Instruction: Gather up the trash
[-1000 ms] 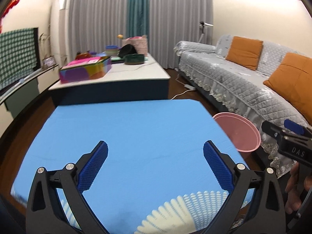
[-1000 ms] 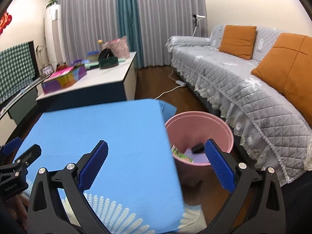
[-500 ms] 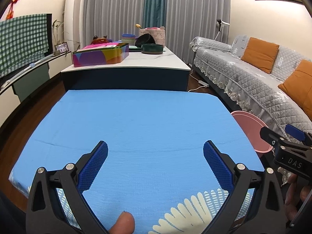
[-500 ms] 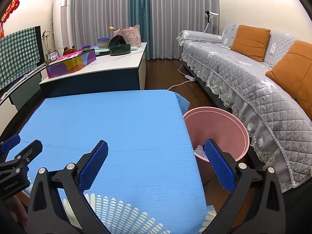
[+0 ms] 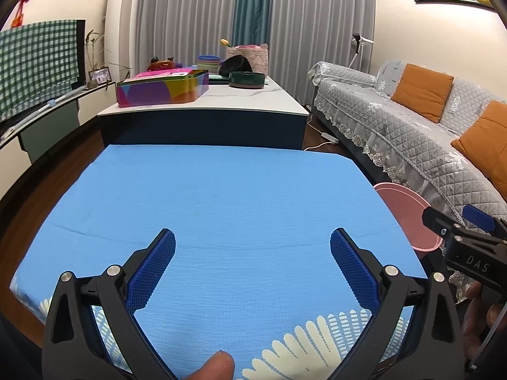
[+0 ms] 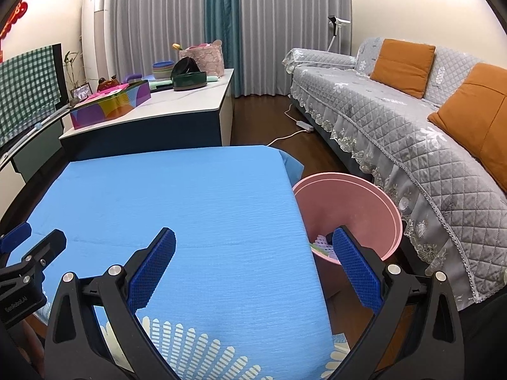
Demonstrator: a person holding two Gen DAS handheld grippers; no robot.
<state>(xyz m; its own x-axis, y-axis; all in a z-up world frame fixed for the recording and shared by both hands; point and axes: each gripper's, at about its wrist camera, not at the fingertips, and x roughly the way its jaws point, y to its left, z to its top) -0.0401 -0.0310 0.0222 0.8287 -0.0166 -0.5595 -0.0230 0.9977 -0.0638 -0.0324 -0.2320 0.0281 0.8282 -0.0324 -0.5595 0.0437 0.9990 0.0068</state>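
Both views have swung back from the bin (image 6: 374, 202).
Left gripper (image 5: 253, 247) and right gripper (image 6: 253, 247) gape empty over the bare cloth (image 5: 221, 196); trash sits binned.

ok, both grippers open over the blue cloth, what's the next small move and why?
Probably just pull both back and stop. The left gripper and right gripper are open and hold nothing, no trash shows on the blue tablecloth, and the pink bin beside the table already has scraps at its bottom. The task looks done, as far as these views show.
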